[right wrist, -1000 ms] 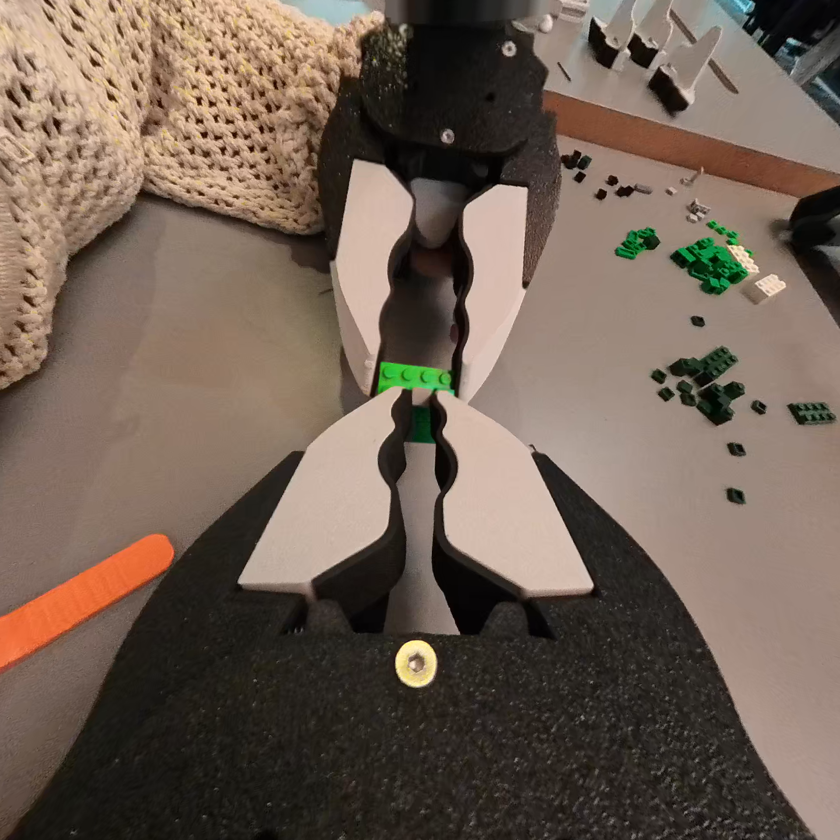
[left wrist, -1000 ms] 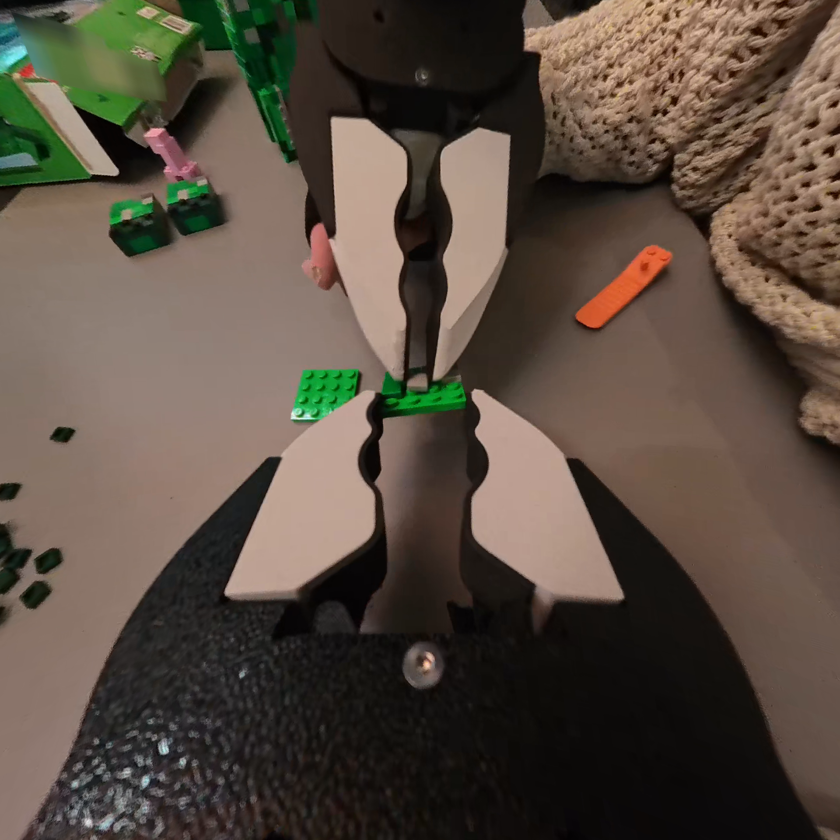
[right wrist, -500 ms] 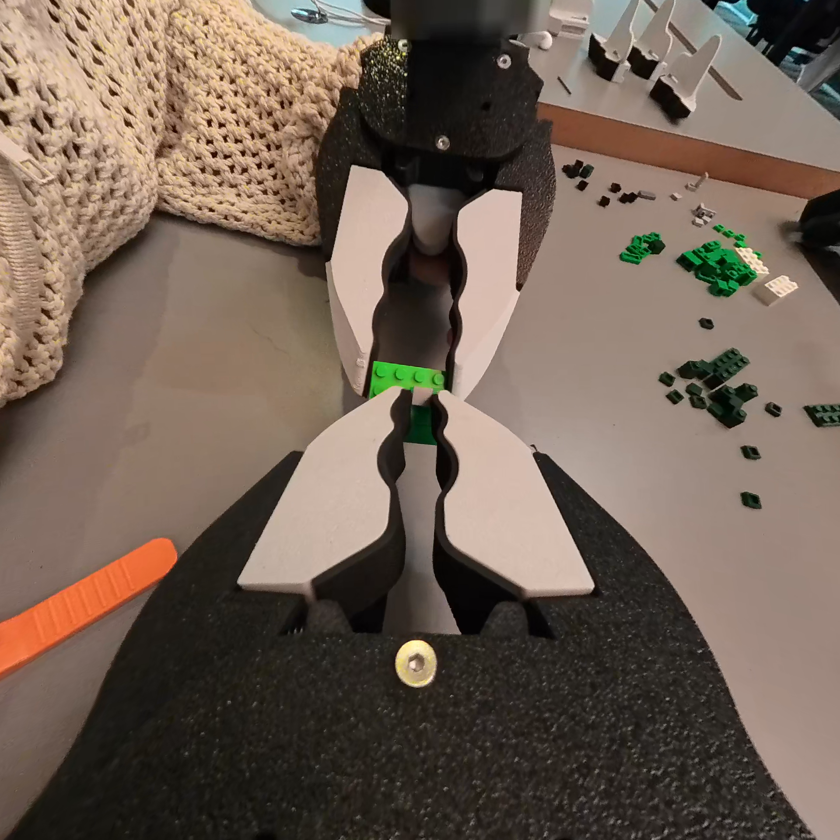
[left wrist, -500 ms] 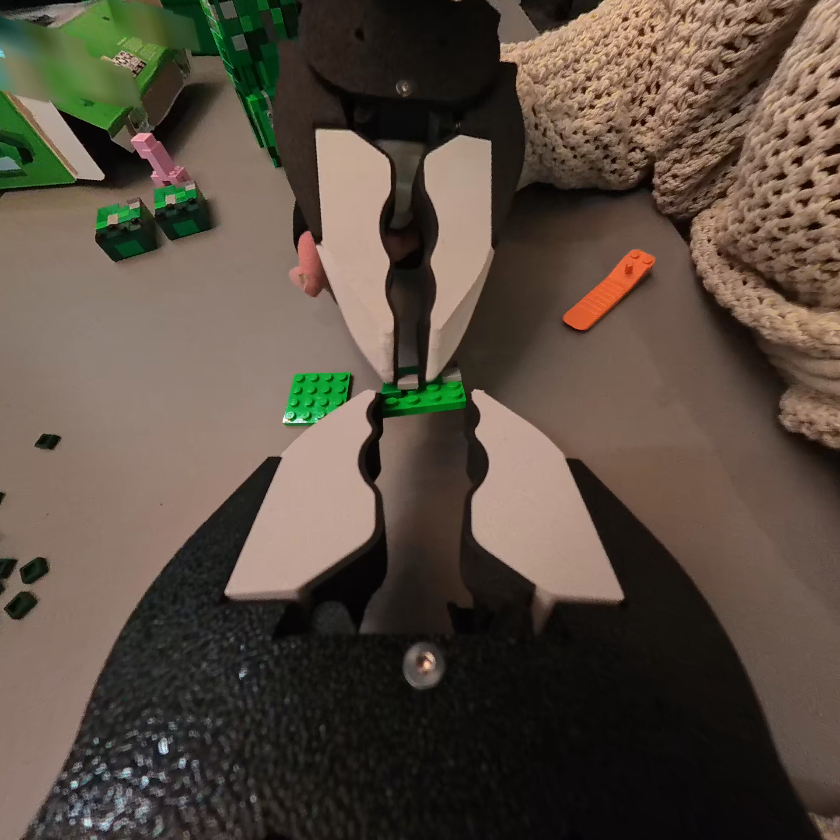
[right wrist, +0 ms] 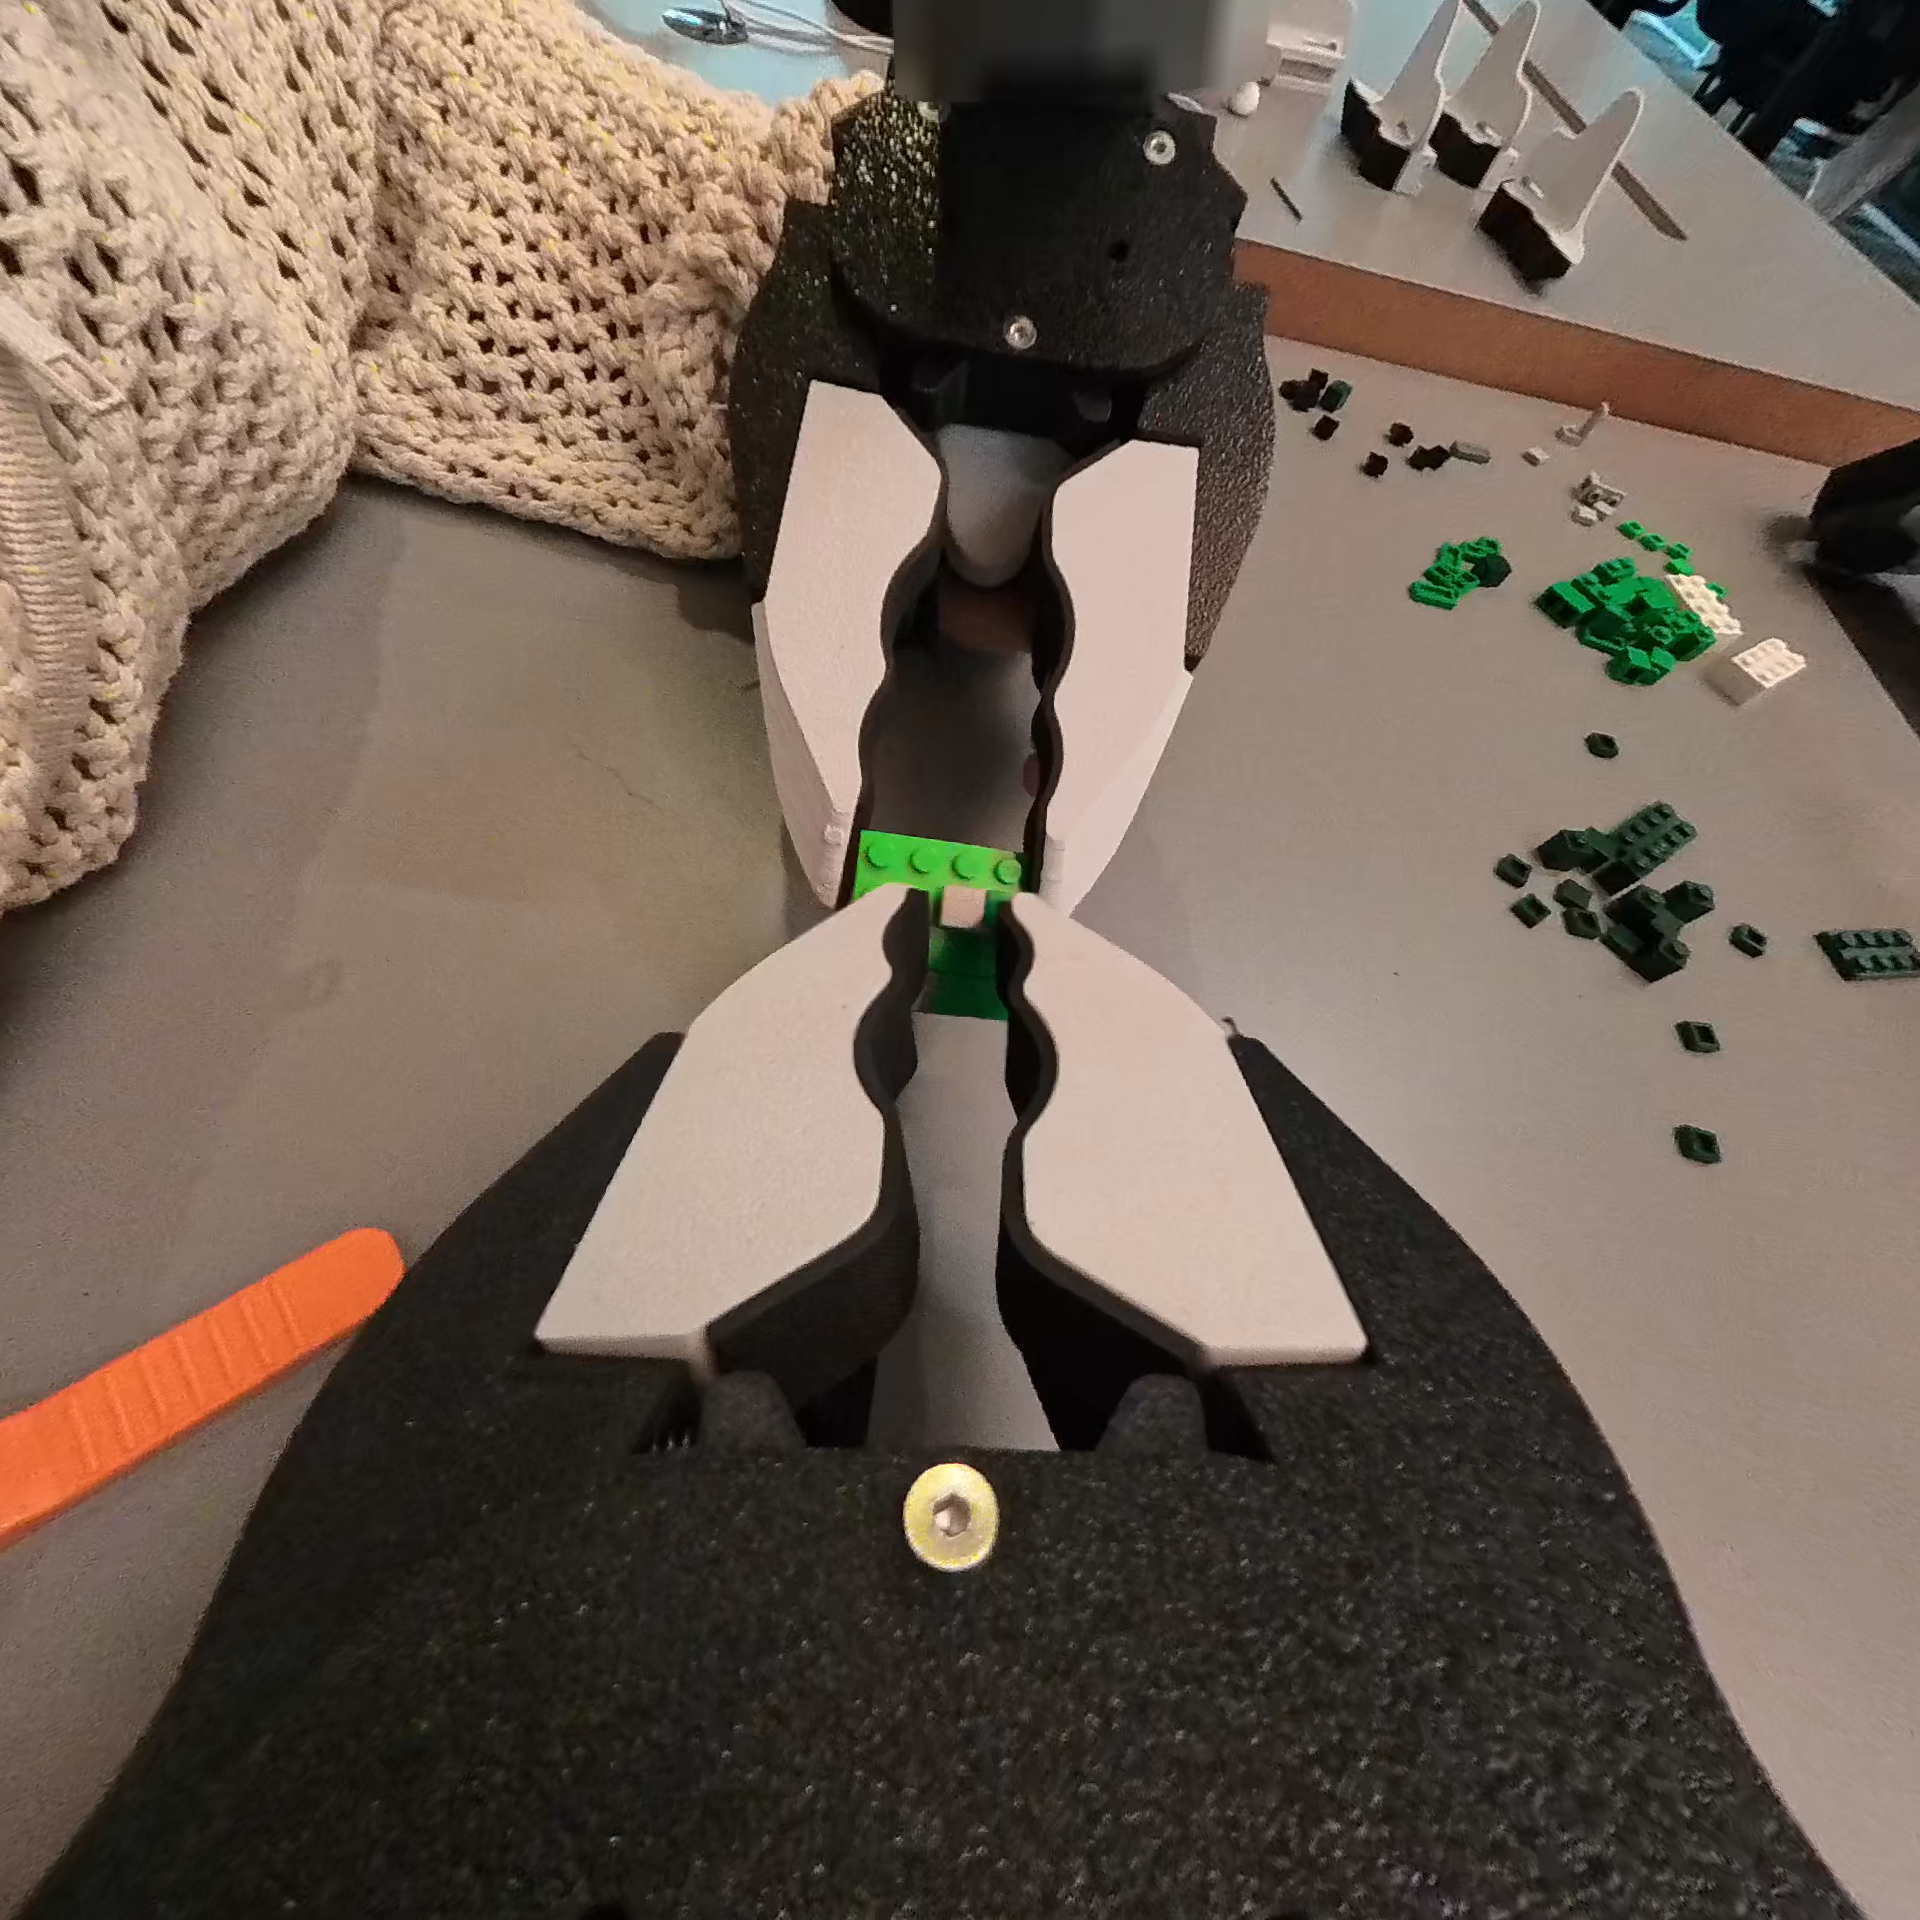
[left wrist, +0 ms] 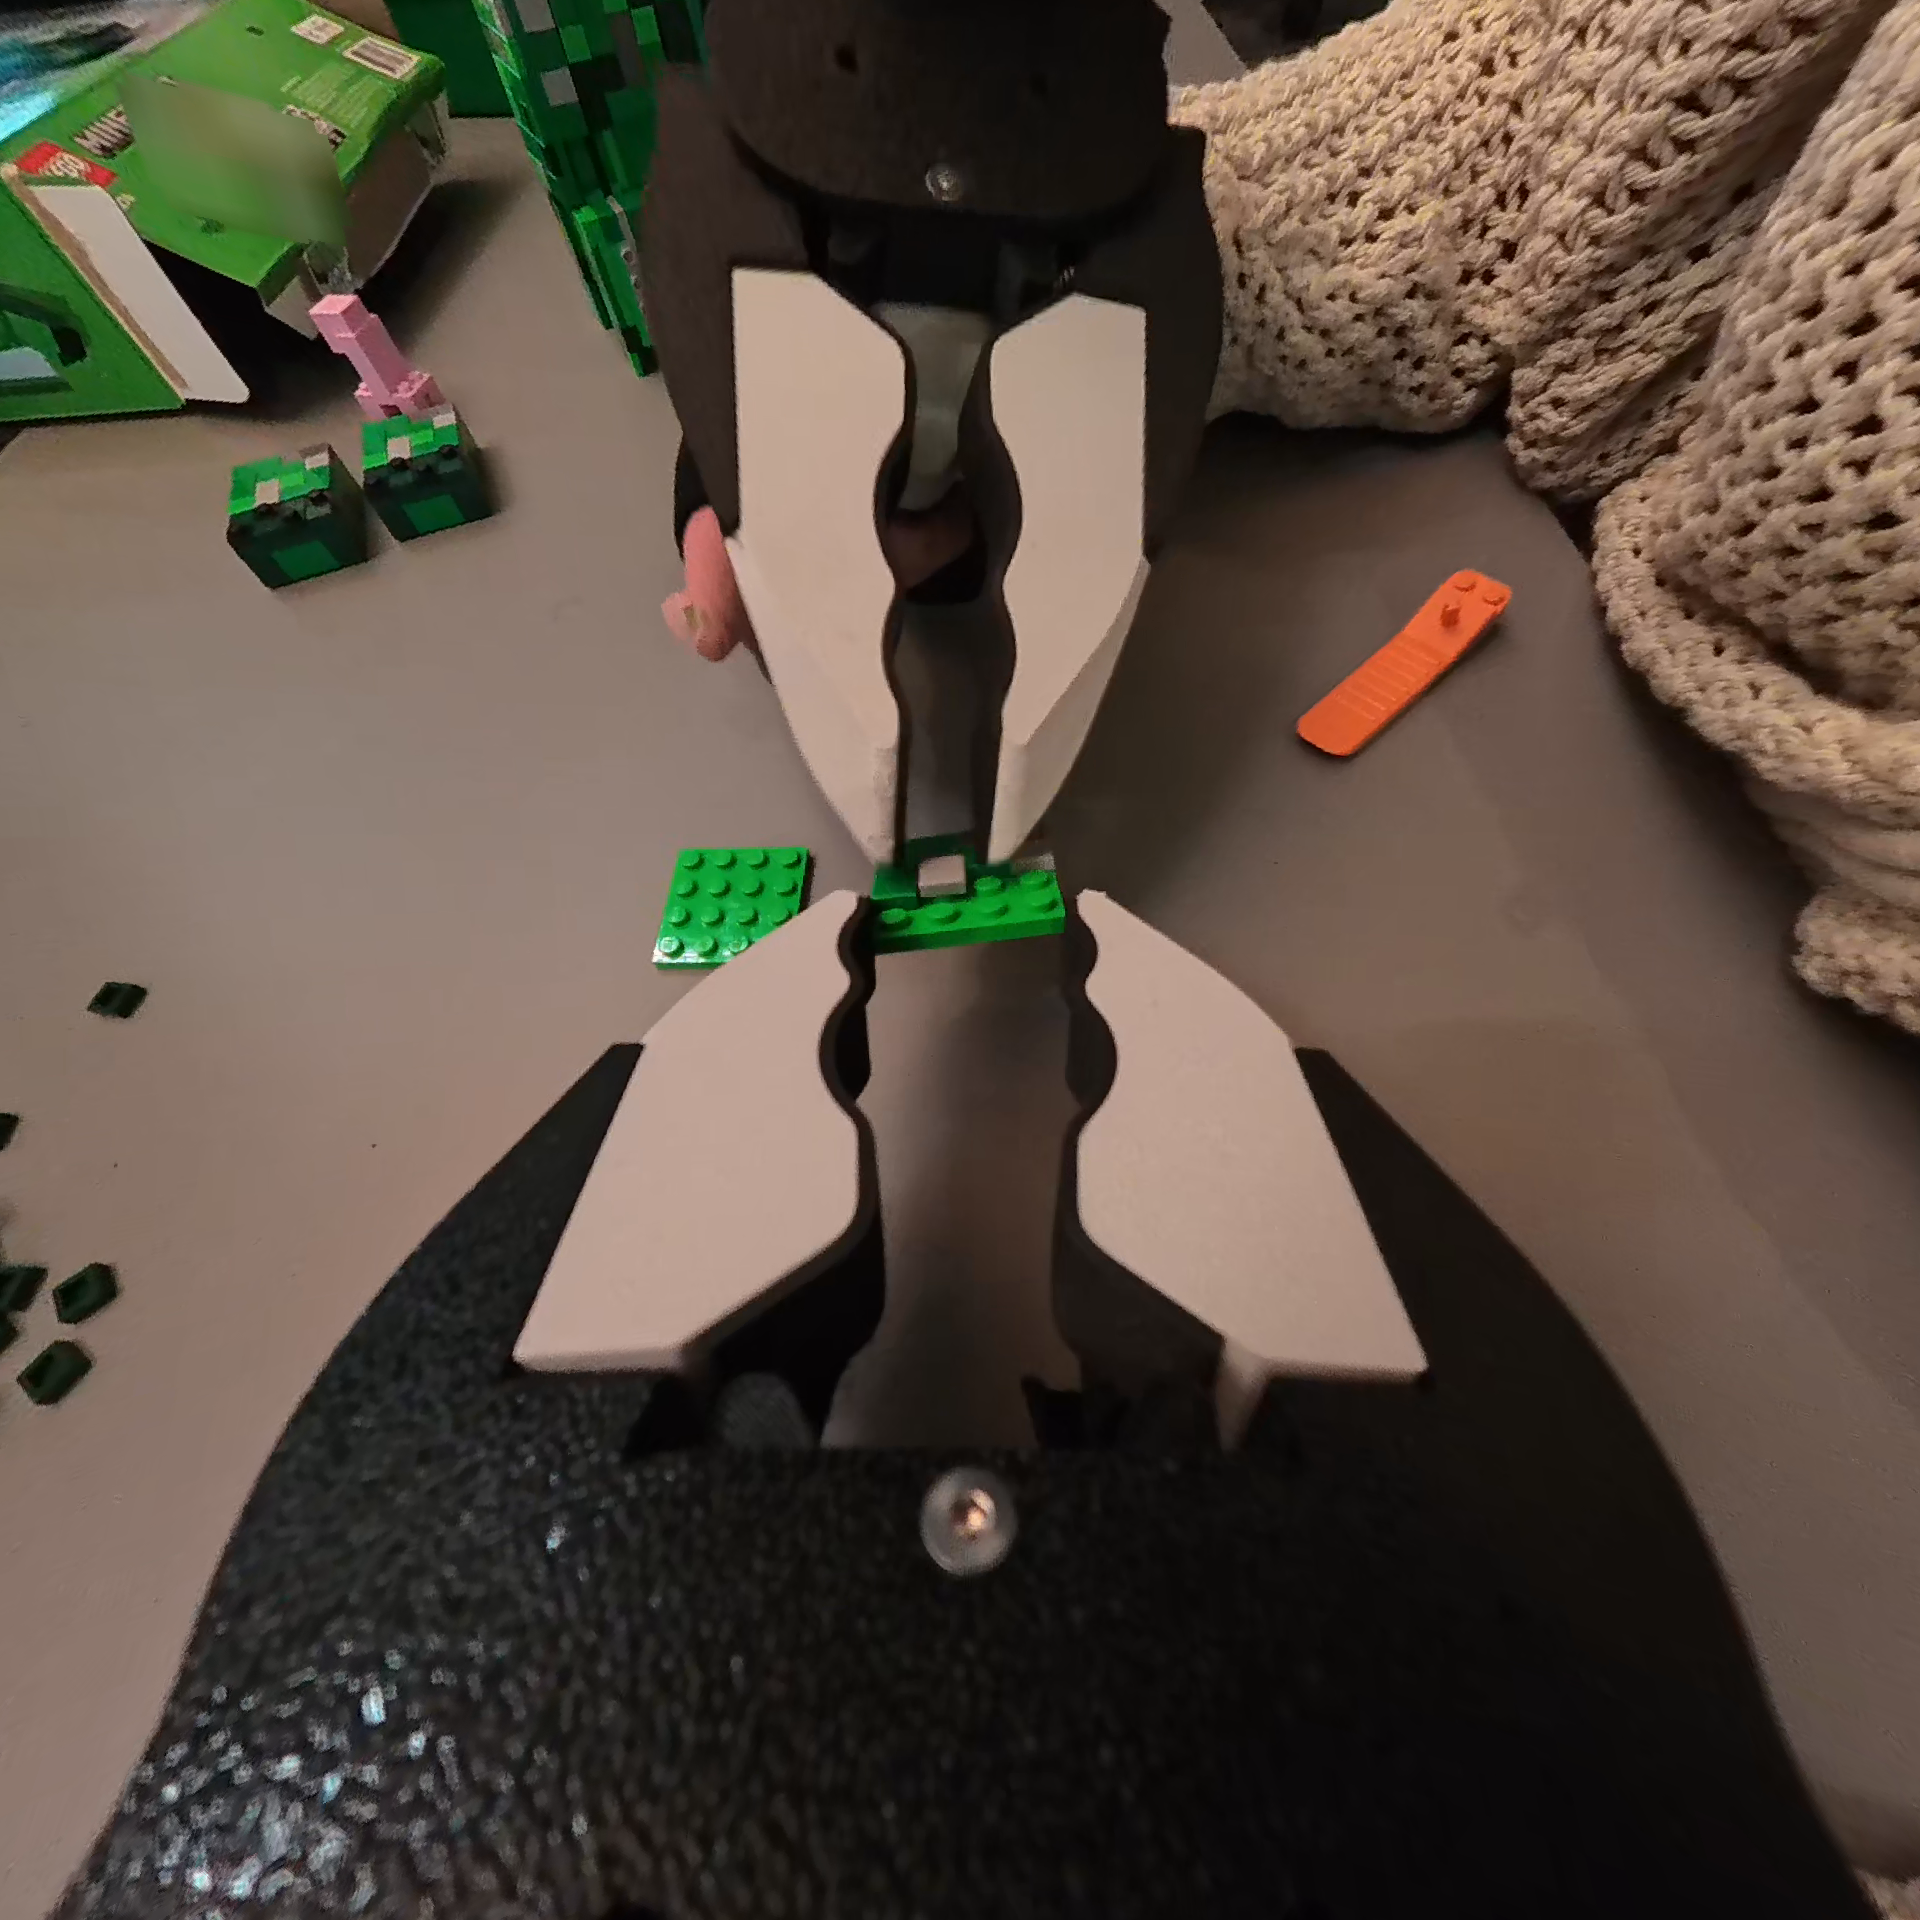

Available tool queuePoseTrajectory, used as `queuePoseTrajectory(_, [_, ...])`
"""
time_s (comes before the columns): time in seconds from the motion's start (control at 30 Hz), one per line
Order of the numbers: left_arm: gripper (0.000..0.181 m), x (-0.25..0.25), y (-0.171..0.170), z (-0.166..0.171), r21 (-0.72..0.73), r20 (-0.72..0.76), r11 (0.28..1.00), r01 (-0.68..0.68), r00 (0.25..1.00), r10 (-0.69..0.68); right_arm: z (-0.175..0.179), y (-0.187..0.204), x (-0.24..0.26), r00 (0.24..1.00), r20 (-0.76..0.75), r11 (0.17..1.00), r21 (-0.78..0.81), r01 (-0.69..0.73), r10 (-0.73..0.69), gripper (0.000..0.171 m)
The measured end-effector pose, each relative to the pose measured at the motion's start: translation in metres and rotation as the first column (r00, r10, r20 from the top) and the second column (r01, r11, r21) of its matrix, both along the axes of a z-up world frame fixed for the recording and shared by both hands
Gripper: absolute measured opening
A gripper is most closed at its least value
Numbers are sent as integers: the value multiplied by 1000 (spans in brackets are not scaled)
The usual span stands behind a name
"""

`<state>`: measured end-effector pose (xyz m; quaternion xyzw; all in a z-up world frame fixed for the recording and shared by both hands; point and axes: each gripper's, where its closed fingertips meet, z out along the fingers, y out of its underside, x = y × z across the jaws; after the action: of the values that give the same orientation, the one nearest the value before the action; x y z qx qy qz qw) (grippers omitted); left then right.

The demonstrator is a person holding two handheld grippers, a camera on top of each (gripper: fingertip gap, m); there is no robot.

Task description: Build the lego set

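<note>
On the grey table (left wrist: 312,779), mid-frame, both grippers meet nose to nose over the build. L gripper (left wrist: 966,920) is clamped across the bright green plate (left wrist: 997,914), tips on its two short ends, holding it low, near the table.

Change vs 1 s ago: R gripper (right wrist: 954,914) shows a slightly wider gap btwn its tips, and the small green piece w/ grey top (left wrist: 940,873) is more exposed, sitting on the plate's studs. Its tips flank the piece, but can't tell if they're pinching it or just let go. Probably means the piece is seated, so this step is about done and the next part comes from the loose bricks (right wrist: 1621,613).

Writing: the green box (left wrist: 395,73) at far L has printed logos and stickers, partly blurred and too small to read. No markings seen on the orange separator tool (left wrist: 1403,665).
</note>
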<state>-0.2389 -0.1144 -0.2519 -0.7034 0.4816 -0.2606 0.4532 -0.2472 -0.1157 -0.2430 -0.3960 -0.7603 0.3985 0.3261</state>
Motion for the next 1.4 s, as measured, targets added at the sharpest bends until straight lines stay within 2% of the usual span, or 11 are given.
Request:
queuePoseTrajectory(0.1, [35, -1, 2, 1, 6, 4, 1000, -13, 1000, 13, 2, 8, 0, 999, -11, 999, -9, 37, -37, 14])
queuePoseTrajectory(0.2, [35, -5, 9, 6, 63, 24, 996, -56, 998, 55, 11, 20, -2, 992, 3, 971, -204, 126, -128, 21])
queuePoseTrajectory(0.27, [35, -8, 14, 11, 116, 35, 989, -93, 995, 90, 15, 32, -4, 976, 94, 879, -424, 216, -194, 33])
queuePoseTrajectory(0.3, [35, -9, 17, 13, 138, 36, 984, -111, 994, 107, 14, 42, -6, 956, 165, 799, -525, 293, -242, 37])
queuePoseTrajectory(0.4, [35, -14, 22, 21, 192, 52, 968, -160, 987, 152, 16, 48, -4, 946, 253, 581, -747, 323, -201, 38])
queuePoseTrajectory(0.53, [35, -17, 26, 27, 218, 70, 957, -192, 981, 181, 19, 33, -7, 959, 265, 477, -833, 281, -103, 36])
queuePoseTrajectory(0.77, [35, -15, 25, 26, 237, 56, 953, -189, 982, 181, 23, 19, -15, 965, 260, 334, -908, 254, -27, 35])
queuePoseTrajectory(1.2, [35, -14, 25, 29, 259, 61, 945, -198, 980, 189, 29, 19, -17, 973, 230, 285, -931, 227, -23, 12])
queuePoseTrajectory(1.4, [35, -15, 27, 27, 302, 26, 932, -200, 979, 202, 30, 19, -17, 974, 221, 323, -920, 222, -42, 10])
